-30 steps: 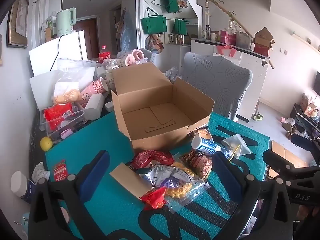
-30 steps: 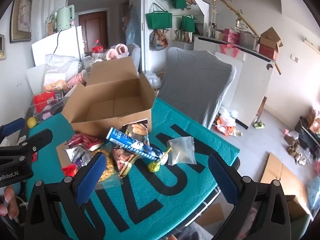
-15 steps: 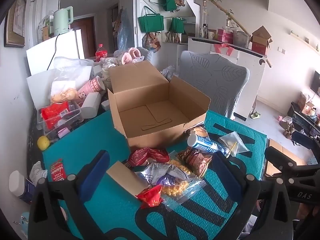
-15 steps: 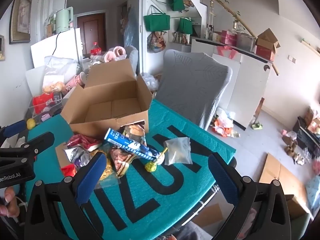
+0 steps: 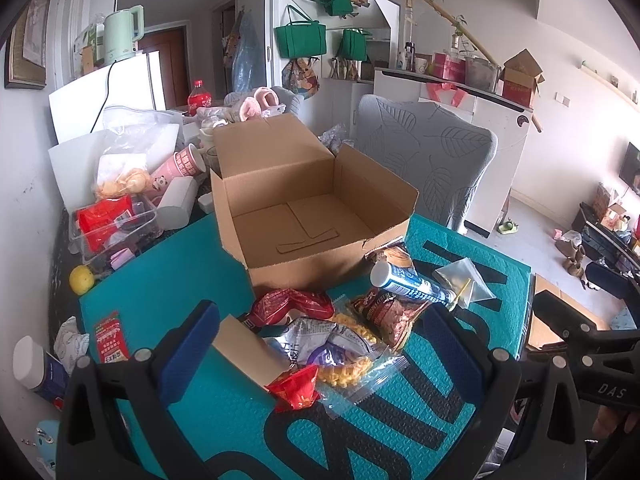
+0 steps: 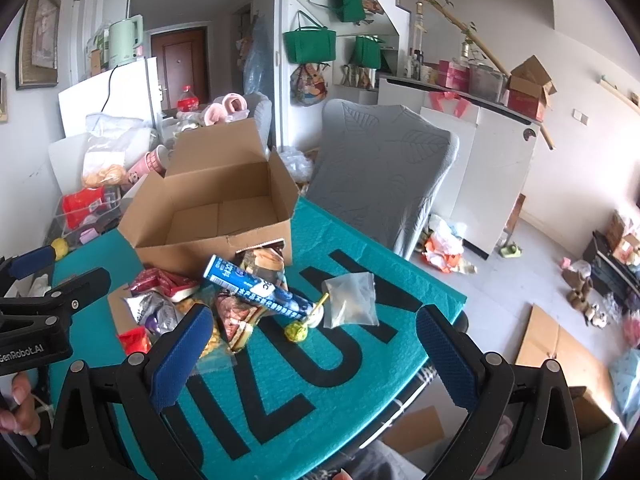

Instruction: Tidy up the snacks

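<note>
An open, empty cardboard box [image 5: 304,216] [image 6: 216,208] stands on the teal mat [image 5: 168,280] [image 6: 320,380]. In front of it lies a heap of snacks: a blue tube [image 5: 408,282] [image 6: 256,286], a red packet [image 5: 292,306], a brown packet [image 5: 386,312], a silver-purple bag [image 5: 320,346], a small red wrapper [image 5: 296,388] and a clear pouch [image 6: 352,300]. My left gripper [image 5: 316,364] hovers open above the heap's near side. Right of the heap my right gripper [image 6: 312,352] is open over the mat, holding nothing.
A clear bin [image 5: 112,228] with red packs, a yellow ball [image 5: 81,279] and cups crowd the table's left side. A grey chair [image 6: 384,184] stands behind the table. A small red packet [image 5: 111,338] lies on the mat's left. Cardboard [image 6: 560,356] lies on the floor at right.
Both views have shifted slightly, with the box and the snacks sitting a touch nearer the left wrist camera. Both grippers stay open; no snack has moved.
</note>
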`<state>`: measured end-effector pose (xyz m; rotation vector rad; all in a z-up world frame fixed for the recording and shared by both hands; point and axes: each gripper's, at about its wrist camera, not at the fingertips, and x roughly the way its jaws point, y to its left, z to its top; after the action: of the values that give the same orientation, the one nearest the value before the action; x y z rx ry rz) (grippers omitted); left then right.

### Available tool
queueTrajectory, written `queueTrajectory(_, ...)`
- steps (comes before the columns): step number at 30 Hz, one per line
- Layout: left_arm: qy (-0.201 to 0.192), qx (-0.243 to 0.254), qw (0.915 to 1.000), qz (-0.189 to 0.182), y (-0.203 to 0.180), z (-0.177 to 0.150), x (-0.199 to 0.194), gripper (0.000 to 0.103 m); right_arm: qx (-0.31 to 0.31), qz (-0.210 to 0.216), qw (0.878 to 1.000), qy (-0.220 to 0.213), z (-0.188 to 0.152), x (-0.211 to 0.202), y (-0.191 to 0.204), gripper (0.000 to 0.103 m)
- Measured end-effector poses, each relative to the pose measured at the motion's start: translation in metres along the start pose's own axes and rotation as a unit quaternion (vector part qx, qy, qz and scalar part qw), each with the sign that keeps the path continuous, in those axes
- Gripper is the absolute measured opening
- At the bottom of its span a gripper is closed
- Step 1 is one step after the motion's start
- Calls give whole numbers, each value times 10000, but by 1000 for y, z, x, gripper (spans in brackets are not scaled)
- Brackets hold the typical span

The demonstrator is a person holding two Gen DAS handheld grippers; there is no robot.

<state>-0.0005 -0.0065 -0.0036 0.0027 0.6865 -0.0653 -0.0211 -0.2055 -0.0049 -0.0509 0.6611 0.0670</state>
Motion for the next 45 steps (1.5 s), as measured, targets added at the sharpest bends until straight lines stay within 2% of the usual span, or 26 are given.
queueTrajectory(45, 3, 15, 10000, -43, -3, -2, -3, 103, 17, 24, 10000, -27, -1, -1, -2, 103)
